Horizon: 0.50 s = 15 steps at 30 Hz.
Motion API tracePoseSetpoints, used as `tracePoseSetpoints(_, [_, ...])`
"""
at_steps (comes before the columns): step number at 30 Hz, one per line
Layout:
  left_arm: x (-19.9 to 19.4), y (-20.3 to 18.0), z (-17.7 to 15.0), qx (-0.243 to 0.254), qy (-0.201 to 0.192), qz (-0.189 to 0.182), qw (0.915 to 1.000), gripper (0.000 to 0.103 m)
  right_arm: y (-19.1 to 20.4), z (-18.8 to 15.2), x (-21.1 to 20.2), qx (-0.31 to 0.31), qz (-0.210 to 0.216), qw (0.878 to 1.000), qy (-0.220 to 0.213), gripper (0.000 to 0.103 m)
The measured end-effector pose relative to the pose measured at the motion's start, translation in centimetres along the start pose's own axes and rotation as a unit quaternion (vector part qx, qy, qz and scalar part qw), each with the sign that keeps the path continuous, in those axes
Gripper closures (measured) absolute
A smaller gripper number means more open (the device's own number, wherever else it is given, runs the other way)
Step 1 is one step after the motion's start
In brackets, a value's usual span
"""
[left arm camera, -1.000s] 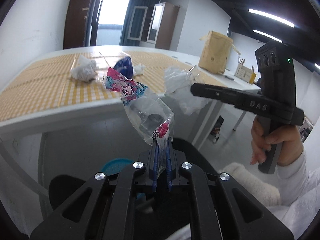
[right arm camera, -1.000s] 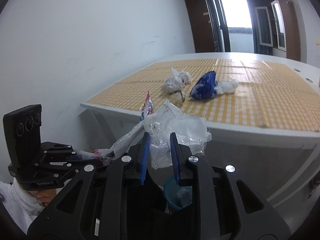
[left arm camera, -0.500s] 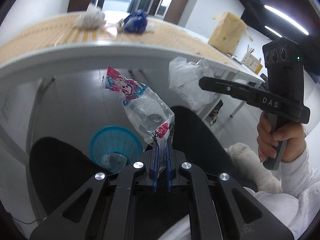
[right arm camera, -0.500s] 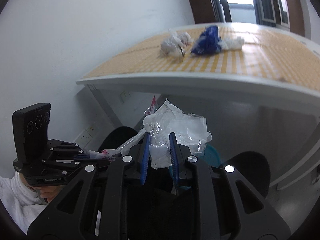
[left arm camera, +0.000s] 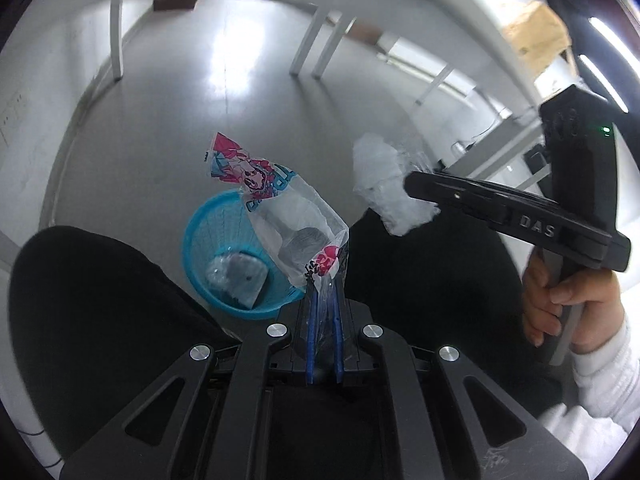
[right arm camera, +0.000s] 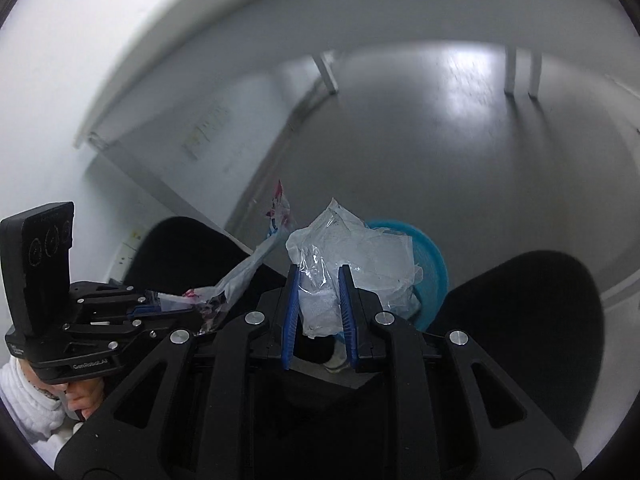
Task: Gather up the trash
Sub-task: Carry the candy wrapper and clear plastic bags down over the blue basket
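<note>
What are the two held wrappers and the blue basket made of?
Printed wrapper: thin glossy plastic film, see-through below the print. Clear wrapper: crinkled transparent film with sharp creases and glints. Basket: likely rigid moulded plastic, ribbed slotted wall, matte blue.

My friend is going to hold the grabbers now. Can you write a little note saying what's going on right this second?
Left gripper: shut on a clear plastic snack wrapper with pink and blue cartoon print, held above the round blue plastic basket on the floor.
Right gripper: shut on a crumpled clear plastic bag, also near the basket, which shows behind the bag in the right wrist view.
Done: both pieces are picked up, and one clear wrapper already lies in the basket.
Left: open the fingers over the basket so both pieces drop in. Whether more trash waits elsewhere cannot be seen from here.
</note>
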<state>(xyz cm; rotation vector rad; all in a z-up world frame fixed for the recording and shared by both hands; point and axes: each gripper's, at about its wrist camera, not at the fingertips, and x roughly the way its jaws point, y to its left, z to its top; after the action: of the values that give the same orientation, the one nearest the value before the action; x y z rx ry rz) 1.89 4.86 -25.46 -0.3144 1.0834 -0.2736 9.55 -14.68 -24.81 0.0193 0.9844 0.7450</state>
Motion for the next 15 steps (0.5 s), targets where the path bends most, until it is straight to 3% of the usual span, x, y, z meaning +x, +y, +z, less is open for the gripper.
tracePoseSetpoints(8, [4.7,2.6,1.3,-0.047,0.060,-0.010,0.9970,0.097,-1.7,0.9,5.8,0.029,-0.012,0.998,0.055,0.085])
tracePoseSetpoints(15, [7.1,3.8,1.7,-0.086,0.082,-0.017,0.9927,0.097,-3.2,2.1,9.7,0.047,-0.016,0.995,0.081,0.085])
